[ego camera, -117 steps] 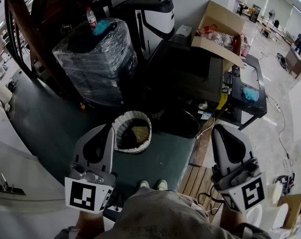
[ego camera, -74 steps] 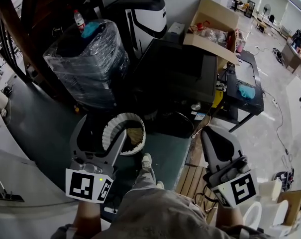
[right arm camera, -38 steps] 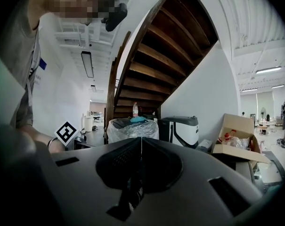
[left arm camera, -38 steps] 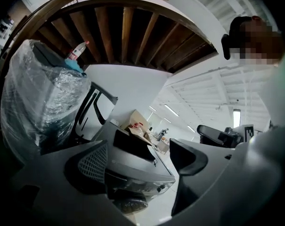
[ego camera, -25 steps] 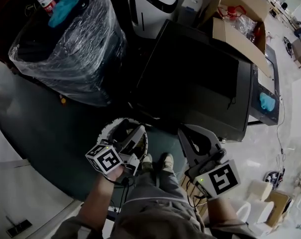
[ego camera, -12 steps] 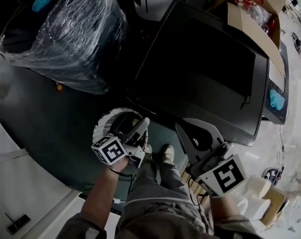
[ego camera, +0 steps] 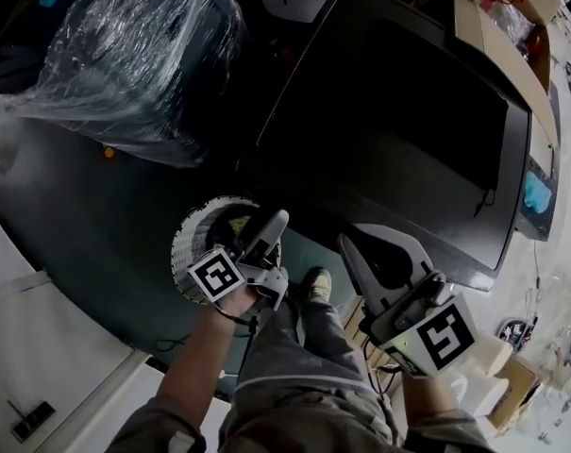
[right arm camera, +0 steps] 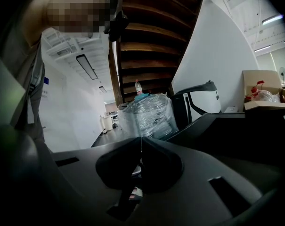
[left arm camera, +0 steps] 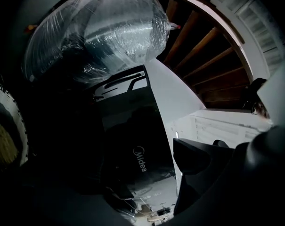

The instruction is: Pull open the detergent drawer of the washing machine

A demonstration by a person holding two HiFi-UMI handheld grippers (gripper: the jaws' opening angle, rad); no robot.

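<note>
The black washing machine (ego camera: pixel 398 130) fills the upper right of the head view. Its dark front with a brand logo (left arm camera: pixel 140 159) faces the left gripper view. I cannot make out the detergent drawer in the dark. My left gripper (ego camera: pixel 257 231) hangs low in front of the machine's left corner. Its jaws are opening, one finger (left arm camera: pixel 199 157) shows, and nothing is between them. My right gripper (ego camera: pixel 347 243) is below the machine's front edge. Its fingertips touch, so my right gripper (right arm camera: pixel 141 140) is shut and empty.
A white ribbed basket (ego camera: pixel 193 243) stands on the floor under the left gripper. A bulky plastic-wrapped load (ego camera: pixel 125 55) stands left of the machine. A cardboard box (ego camera: pixel 512 41) sits at the machine's far right. The person's shoe (ego camera: pixel 316 286) is between the grippers.
Both grippers have sunk in front of the machine and the left one has rolled. The head view has closed in on the machine's top.
</note>
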